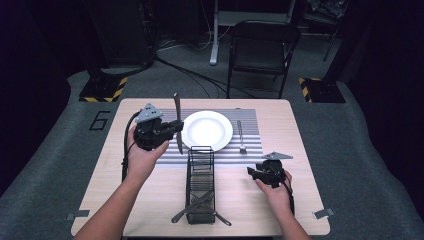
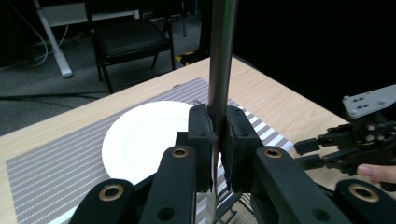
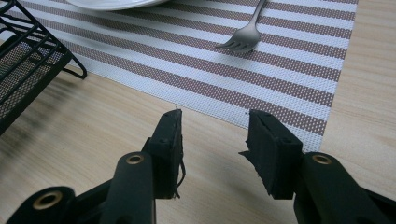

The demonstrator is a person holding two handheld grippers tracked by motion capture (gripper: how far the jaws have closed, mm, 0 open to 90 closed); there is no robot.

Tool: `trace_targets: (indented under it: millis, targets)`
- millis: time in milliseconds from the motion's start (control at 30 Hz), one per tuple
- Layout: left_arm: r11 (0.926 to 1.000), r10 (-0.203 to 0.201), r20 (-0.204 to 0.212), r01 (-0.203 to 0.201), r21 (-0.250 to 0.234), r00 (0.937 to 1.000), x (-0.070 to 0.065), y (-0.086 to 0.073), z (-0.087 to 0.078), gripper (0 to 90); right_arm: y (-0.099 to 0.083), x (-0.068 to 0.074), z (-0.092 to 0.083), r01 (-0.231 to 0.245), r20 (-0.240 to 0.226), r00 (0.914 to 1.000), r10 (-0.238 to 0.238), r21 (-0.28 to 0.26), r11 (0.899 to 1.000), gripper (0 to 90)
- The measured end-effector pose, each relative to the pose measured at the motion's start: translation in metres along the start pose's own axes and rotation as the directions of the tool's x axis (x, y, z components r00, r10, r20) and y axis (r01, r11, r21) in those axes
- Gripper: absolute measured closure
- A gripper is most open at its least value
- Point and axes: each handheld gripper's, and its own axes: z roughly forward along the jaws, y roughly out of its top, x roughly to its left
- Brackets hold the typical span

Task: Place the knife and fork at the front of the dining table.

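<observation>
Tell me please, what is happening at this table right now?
A person is setting a place at a wooden table. The left gripper is shut on a knife, holding it above the striped placemat, just left of the white plate. A fork already lies on the mat, right of the plate. The right gripper is open and holds nothing, low over the table. A black wire basket nearer the person holds more cutlery.
</observation>
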Motion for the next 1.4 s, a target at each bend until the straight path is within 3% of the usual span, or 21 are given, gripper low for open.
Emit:
trace_targets:
  millis: [733, 1167, 1400]
  targets:
    - [0.9993, -0.036, -0.072, 0.036, 0.004, 0.9967, 0.026, -0.032, 0.023, 82.4, 0.000, 0.000, 0.000, -0.004, 0.000, 1.0000, 0.004, 0.002, 1.000, 55.0]
    - [0.9992, -0.028, -0.136, 0.031, 0.026, 0.9903, 0.042, -0.051, 0.030, 82.4, 0.000, -0.001, 0.000, -0.004, 0.001, 1.0000, 0.004, -0.001, 1.000, 54.9]
    - [0.9976, -0.050, -0.150, 0.056, 0.039, 0.9875, 0.053, -0.063, 0.036, 82.4, 0.000, 0.000, 0.000, -0.005, 0.000, 1.0000, 0.005, 0.000, 1.000, 54.9]
